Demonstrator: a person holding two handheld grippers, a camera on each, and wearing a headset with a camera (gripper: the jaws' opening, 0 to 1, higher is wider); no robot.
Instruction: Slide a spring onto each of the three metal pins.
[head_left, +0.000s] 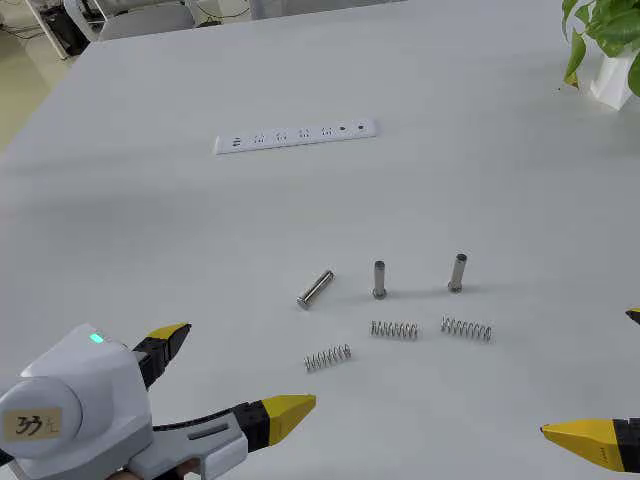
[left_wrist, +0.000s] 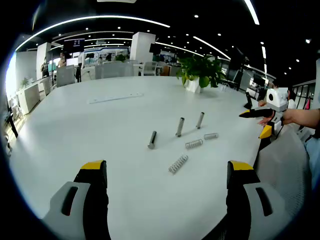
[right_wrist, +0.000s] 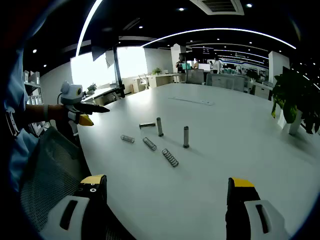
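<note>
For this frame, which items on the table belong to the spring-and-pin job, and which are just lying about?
Job:
lying pin
middle upright pin
right upright pin
left spring
middle spring
right spring

Lying about:
power strip
potted plant

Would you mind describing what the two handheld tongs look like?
The left tongs and right tongs both have black jaws with yellow tips on pale grey bodies. The left tongs carry a green light and a handwritten label. The person wears a blue sleeve.
</note>
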